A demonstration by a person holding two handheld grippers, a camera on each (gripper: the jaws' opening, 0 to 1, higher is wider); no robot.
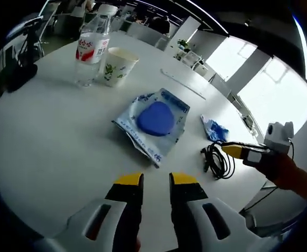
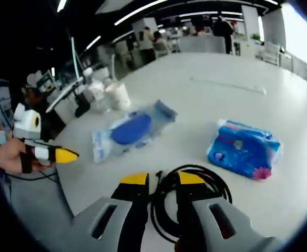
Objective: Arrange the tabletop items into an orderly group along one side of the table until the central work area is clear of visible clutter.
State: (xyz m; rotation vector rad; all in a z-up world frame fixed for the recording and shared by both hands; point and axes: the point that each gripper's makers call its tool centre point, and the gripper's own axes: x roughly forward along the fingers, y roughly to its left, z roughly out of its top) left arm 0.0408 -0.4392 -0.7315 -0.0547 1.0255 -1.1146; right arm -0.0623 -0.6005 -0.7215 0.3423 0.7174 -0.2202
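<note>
So far little looks tidied: the bottle [image 1: 92,48] and cup [image 1: 119,65] stand together at one edge, but the blue pouch [image 1: 154,119], tissue pack [image 2: 244,148] and cable [image 2: 190,197] lie mid-table. Right gripper [image 2: 163,179] straddles the cable, jaws narrowly parted; left gripper [image 1: 155,180] hovers narrowly parted, empty.

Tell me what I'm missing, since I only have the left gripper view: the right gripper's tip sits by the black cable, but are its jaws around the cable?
Observer: Yes. In the right gripper view, the right gripper is open and a strand of the coiled black cable runs between its jaws, not clamped.
Operator: And the small blue thing beyond the cable, what is it?
Observer: It's a blue tissue pack with a pink flower print at one corner. It lies flat on the white table beside the coil.
</note>
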